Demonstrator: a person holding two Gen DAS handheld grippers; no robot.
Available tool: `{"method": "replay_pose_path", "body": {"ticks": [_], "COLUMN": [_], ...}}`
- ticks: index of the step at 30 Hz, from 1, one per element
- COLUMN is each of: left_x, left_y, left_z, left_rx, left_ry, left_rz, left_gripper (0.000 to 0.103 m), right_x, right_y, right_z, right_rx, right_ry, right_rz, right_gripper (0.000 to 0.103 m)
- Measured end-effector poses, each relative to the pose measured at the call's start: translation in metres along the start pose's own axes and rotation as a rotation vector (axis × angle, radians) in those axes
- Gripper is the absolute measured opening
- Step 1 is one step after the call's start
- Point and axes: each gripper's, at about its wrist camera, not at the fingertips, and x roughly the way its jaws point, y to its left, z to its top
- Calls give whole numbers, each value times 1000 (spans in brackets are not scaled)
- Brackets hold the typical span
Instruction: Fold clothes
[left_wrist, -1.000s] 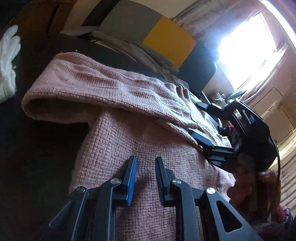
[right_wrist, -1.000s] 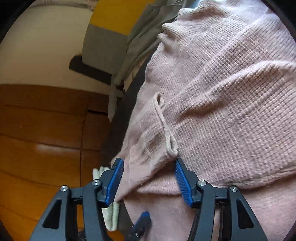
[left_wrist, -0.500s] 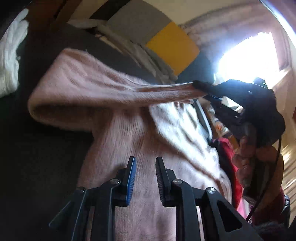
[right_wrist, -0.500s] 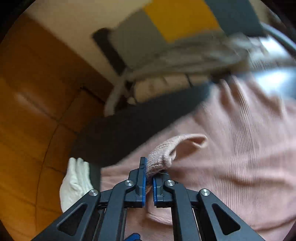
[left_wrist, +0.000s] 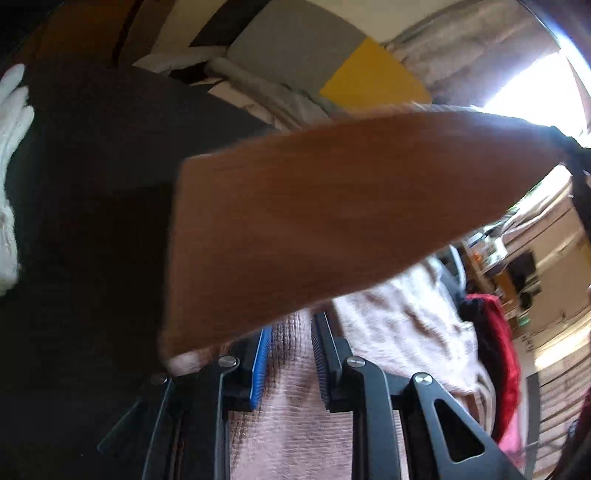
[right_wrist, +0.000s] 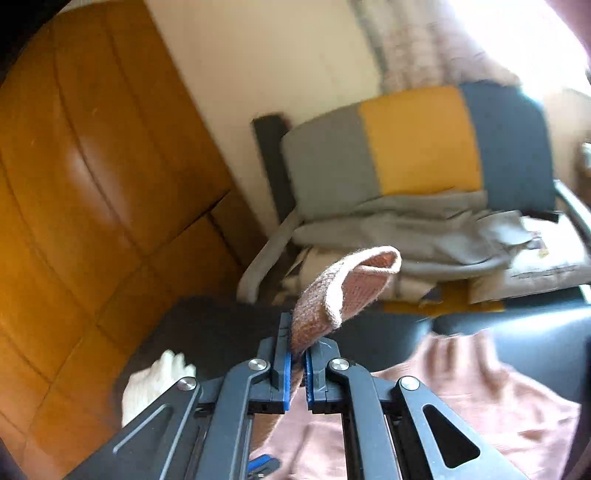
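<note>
From the left wrist, the left gripper (left_wrist: 286, 363) hangs low over the body of the pink knit sweater (left_wrist: 410, 332), which lies on the dark tabletop (left_wrist: 92, 184); its jaws stand narrowly apart with knit showing in the gap, but whether the pads actually press on it I cannot tell. Above them a broad, blurred band of the same sweater, looking orange-brown in backlight, stretches from just over the jaws up and away to the upper right, toward the bright window. That band's long axis, low at the left gripper's side and high at the far right, is the relation that matters: the lifted part runs diagonally across the garment's body, so I judge the coming fold has to carry it back over that body. A white cloth (left_wrist: 11, 177) lies at the tabletop's far left edge, well apart, and a red garment (left_wrist: 495, 354) sits just beyond the sweater on the right. From the right wrist, the right gripper (right_wrist: 295, 373) has its jaws closed tight on the sweater's ribbed cuff (right_wrist: 347, 291), which curls up and forward out of them; the rest of the sweater trails down to the lower right onto the tabletop. The right hand's gripper alone holds the raised end, so it looks to lead the fold. A grey, yellow and blue cushion (right_wrist: 417, 144) rests on stacked laundry behind.
</note>
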Motion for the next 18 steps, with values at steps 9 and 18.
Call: {"method": "replay_pose_path", "body": {"ticks": [9,18], "left_x": [7,-4], "left_y": [-7,-24], "left_z": [-11,-23], "left_rx": [41,78], "left_ry": [12,8], "left_rz": [41,11], "left_gripper": [22,22], "right_x": [-73,-74], "right_y": [-157,-226], "right_z": [-69,-194], "right_rx": [259,501], "right_ry": [9,105], "right_rz": [-200,-230], "right_gripper": [6,6]}}
